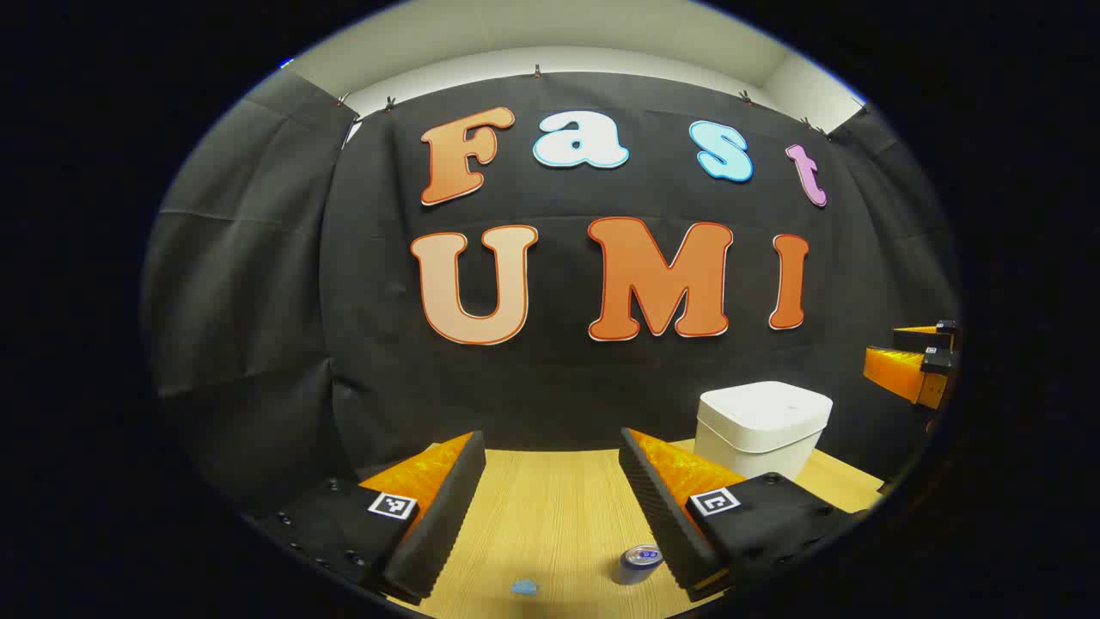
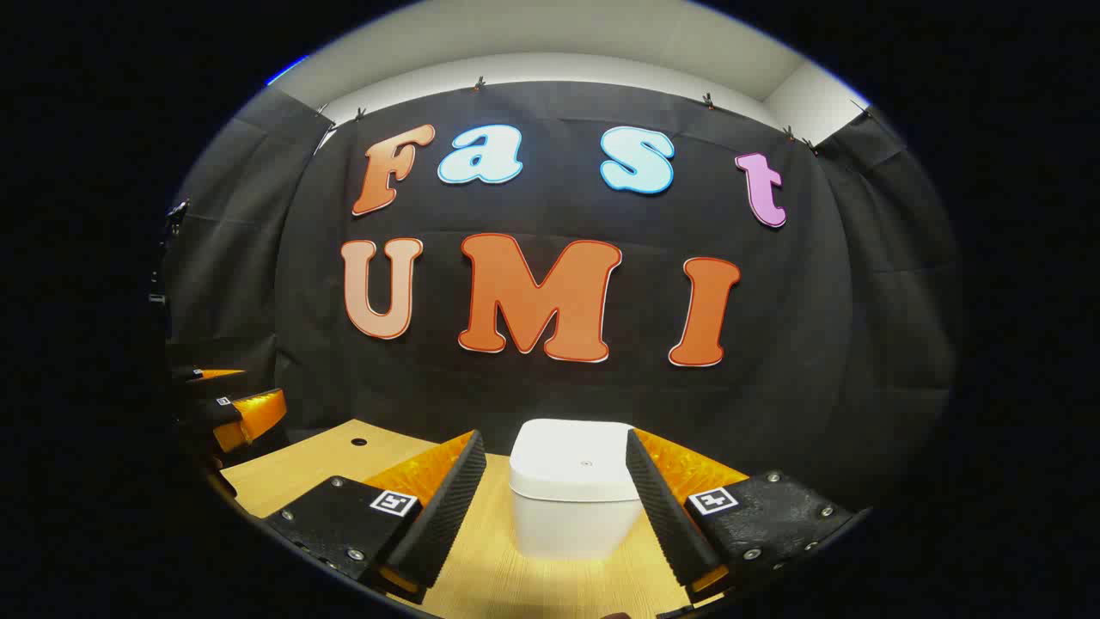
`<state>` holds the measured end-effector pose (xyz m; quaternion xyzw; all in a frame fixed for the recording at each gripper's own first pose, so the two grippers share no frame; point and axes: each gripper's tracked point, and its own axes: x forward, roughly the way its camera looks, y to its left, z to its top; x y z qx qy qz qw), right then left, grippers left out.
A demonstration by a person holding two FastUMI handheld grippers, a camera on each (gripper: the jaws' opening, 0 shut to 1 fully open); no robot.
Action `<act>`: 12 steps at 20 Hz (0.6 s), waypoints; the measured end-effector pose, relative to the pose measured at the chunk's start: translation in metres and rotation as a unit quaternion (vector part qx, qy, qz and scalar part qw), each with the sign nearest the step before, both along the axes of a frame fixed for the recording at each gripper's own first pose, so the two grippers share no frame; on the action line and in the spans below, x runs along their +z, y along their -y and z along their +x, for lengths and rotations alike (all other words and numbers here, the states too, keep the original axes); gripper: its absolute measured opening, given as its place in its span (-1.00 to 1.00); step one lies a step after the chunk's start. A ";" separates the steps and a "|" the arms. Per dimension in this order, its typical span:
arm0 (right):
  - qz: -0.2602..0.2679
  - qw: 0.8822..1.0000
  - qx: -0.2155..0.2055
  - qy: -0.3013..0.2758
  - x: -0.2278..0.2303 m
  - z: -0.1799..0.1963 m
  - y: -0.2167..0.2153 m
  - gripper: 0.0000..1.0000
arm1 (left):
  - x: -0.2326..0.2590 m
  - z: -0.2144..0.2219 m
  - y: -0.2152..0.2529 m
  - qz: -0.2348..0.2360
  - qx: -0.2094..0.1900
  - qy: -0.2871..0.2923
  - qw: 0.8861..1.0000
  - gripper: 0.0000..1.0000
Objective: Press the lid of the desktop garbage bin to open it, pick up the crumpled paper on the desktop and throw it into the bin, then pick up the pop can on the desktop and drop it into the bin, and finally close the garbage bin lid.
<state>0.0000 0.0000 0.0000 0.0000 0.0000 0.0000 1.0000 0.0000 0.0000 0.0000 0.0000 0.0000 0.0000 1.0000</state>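
Observation:
The white desktop bin (image 2: 574, 490) stands with its lid down, straight ahead of my right gripper (image 2: 554, 438), which is open with nothing between its fingers. In the left gripper view the bin (image 1: 760, 425) sits at the right on the wooden table (image 1: 550, 507). My left gripper (image 1: 552, 438) is open and empty above the table. Below it a pop can (image 1: 640, 563) stands upright near its right finger, and a small blue crumpled paper (image 1: 524, 587) lies a little to the can's left. Each gripper also shows at the other view's edge: right gripper (image 1: 885, 344), left gripper (image 2: 258, 387).
The black cloth wall closes off the back just behind the bin. The wooden table (image 2: 292, 473) has a small round hole (image 2: 358, 441) at its far left. Bare tabletop lies between the can and the bin.

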 end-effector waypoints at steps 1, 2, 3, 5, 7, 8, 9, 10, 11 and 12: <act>-0.001 1.000 0.000 0.001 0.000 0.001 -0.001 0.98 | 0.000 0.001 0.000 0.000 -0.001 -0.001 1.000 0.99; -0.003 1.000 -0.002 0.000 0.001 0.002 -0.001 0.97 | 0.000 0.002 0.000 0.000 -0.002 0.000 1.000 0.99; -0.004 1.000 -0.003 0.001 0.002 0.003 -0.002 0.97 | 0.000 0.003 -0.001 0.001 -0.004 -0.001 1.000 0.99; -0.006 1.000 -0.008 0.000 0.004 0.005 -0.004 0.97 | -0.004 0.006 -0.004 0.001 -0.006 -0.003 1.000 0.99; -0.006 1.000 -0.013 -0.004 0.002 0.006 -0.005 0.97 | -0.005 0.010 -0.005 0.004 -0.006 -0.003 1.000 0.99; -0.005 1.000 -0.016 -0.006 0.002 0.007 -0.005 0.97 | -0.004 0.011 -0.006 0.005 -0.008 -0.002 1.000 0.99; -0.003 1.000 -0.020 -0.007 0.001 0.008 -0.006 0.97 | -0.004 0.011 -0.008 0.006 -0.010 0.000 1.000 0.99; -0.002 1.000 -0.025 -0.007 0.002 0.008 -0.007 0.97 | -0.003 0.013 -0.010 0.008 -0.013 0.002 1.000 0.99; -0.003 1.000 -0.030 -0.008 0.001 0.009 -0.007 0.97 | -0.002 0.014 -0.011 0.010 -0.017 0.002 1.000 0.99; -0.006 0.999 -0.037 -0.008 0.002 0.009 -0.007 0.97 | -0.002 0.016 -0.012 0.012 -0.021 0.003 1.000 0.99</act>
